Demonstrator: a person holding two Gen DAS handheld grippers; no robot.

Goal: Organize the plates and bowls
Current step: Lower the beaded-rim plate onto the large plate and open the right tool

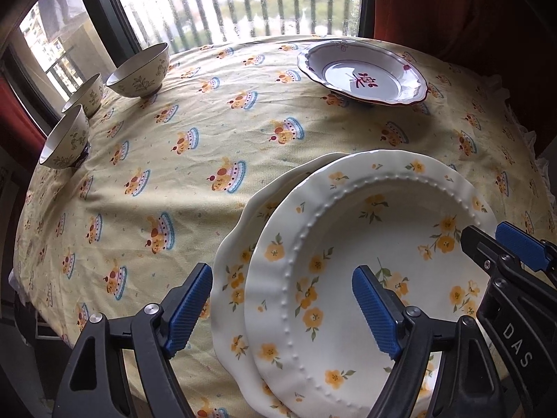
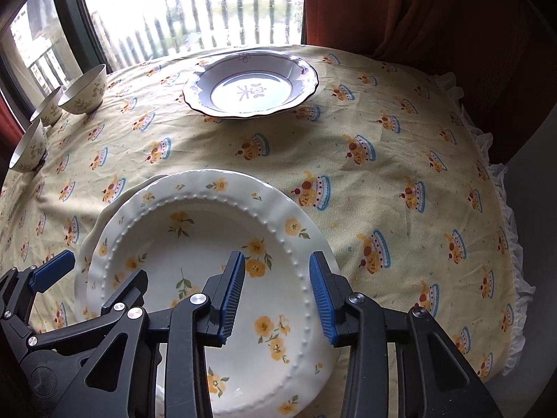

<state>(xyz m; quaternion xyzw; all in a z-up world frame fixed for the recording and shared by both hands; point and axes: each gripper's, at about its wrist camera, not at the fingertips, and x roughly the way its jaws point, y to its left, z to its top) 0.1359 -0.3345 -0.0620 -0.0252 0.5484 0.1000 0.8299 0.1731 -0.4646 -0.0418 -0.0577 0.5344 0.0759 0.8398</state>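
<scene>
Two cream plates with yellow flowers are stacked at the near edge of the table: the top plate lies offset on the lower plate. My left gripper is open, its fingers either side of the stack's left rims. My right gripper is open, its fingers straddling the top plate's right rim; it also shows in the left wrist view. A white plate with a dark red rim sits at the far side. Three floral bowls stand at the far left.
The round table wears a yellow cloth with a cake print and a frilled edge. A window with railings is behind it, and a red curtain hangs at the right.
</scene>
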